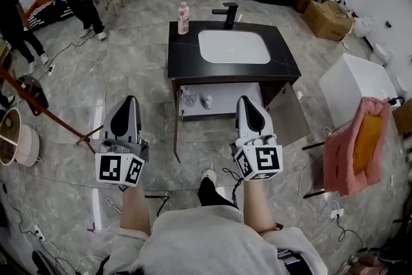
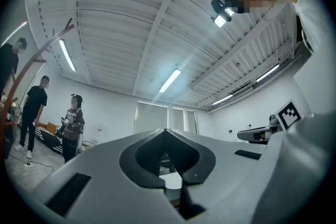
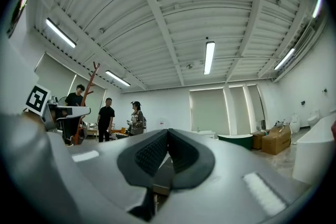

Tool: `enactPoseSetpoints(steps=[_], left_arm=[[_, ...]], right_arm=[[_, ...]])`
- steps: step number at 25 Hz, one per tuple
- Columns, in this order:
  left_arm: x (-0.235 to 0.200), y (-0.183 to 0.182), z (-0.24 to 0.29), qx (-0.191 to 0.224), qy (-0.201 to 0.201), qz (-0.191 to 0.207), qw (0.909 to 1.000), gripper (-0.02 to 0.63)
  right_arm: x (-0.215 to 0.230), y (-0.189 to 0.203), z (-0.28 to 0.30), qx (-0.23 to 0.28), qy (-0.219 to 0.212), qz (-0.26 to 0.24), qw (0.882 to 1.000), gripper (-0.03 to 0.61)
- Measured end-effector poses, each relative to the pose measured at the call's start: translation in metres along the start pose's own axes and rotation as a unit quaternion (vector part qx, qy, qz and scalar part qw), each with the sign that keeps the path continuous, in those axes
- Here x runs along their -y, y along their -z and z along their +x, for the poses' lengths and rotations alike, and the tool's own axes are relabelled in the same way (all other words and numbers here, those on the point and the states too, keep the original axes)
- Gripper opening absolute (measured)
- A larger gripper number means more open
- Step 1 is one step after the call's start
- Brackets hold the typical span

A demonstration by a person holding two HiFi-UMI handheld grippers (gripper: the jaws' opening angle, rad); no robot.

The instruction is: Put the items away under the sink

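Where grey marbled floor (image 1: 141,42) spreads, the black glossy desk (image 1: 183,56) holds a rounded white basin (image 1: 233,47), cupboard door (image 1: 288,114) open below. A pink bottle (image 1: 183,18) stands at its far left corner; small items (image 1: 191,98) sit inside. Left gripper (image 1: 131,101) and right gripper (image 1: 247,101) show fingers pressed together, holding nothing.

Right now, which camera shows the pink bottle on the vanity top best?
The head view: the pink bottle stands upright on the vanity top, left of the black faucet. Both gripper views aim upward over their jaws; neither shows the bottle.
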State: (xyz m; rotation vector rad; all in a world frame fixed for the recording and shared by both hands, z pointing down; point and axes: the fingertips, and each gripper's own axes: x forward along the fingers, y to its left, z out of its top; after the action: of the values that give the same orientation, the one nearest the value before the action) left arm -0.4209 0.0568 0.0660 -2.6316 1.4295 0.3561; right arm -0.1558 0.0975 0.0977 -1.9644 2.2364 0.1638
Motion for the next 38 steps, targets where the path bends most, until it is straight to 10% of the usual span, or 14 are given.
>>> enactPoseSetpoints(steps=[18, 38], left_arm=[[0.011, 0.013, 0.150, 0.017, -0.046, 0.033, 0.9983, 0.008], [-0.017, 0.048, 0.281, -0.007, -0.012, 0.039, 0.9992, 0.008]], right_arm=[[0.109, 0.011, 0.122, 0.011, -0.056, 0.004, 0.998, 0.011], [0.152, 0.032, 0.235, 0.017, -0.061, 0.005, 0.998, 0.011]])
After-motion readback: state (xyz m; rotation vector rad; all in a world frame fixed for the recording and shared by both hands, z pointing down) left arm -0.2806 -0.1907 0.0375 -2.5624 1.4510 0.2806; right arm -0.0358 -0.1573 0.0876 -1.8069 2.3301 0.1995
